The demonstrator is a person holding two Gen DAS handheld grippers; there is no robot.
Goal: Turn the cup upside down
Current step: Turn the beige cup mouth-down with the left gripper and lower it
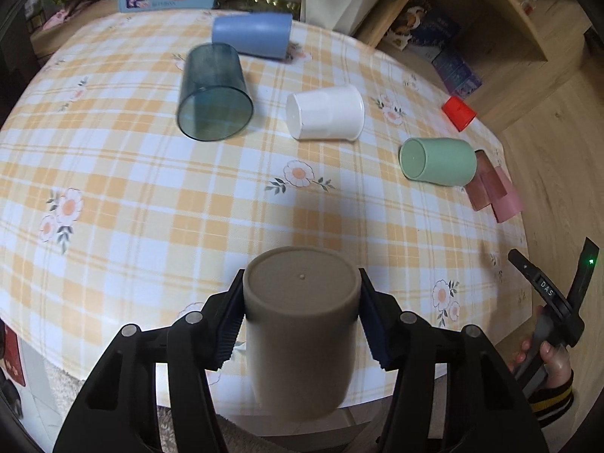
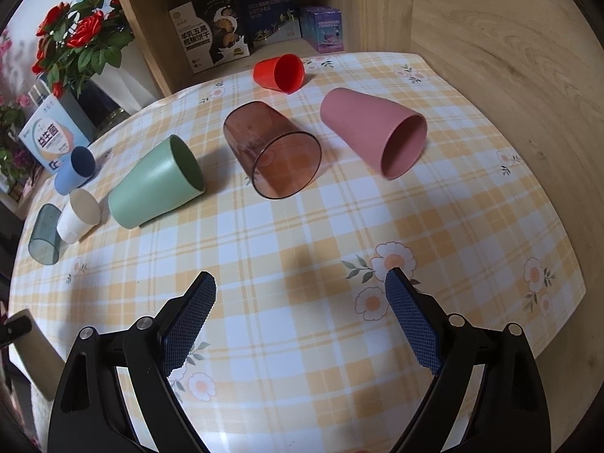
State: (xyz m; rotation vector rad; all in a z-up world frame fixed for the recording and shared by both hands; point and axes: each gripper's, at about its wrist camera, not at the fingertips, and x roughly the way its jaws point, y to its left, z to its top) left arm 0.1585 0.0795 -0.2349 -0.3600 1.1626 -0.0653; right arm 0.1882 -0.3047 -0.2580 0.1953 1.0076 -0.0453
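Observation:
My left gripper (image 1: 300, 321) is shut on a taupe cup (image 1: 300, 324), held over the table's near edge with its closed base facing away from the camera; the cup also shows at the left edge of the right wrist view (image 2: 36, 355). My right gripper (image 2: 300, 321) is open and empty above the checked tablecloth (image 2: 302, 226). It shows at the right of the left wrist view (image 1: 555, 294), held in a hand beside the table.
Several cups lie on their sides: dark teal (image 1: 213, 98), blue (image 1: 251, 34), white (image 1: 324, 113), green (image 2: 158, 185), clear brown (image 2: 275, 151), pink (image 2: 373, 132), red (image 2: 279, 71). A wooden shelf (image 2: 264, 19) with boxes and a vase of roses (image 2: 83, 37) stand behind the table.

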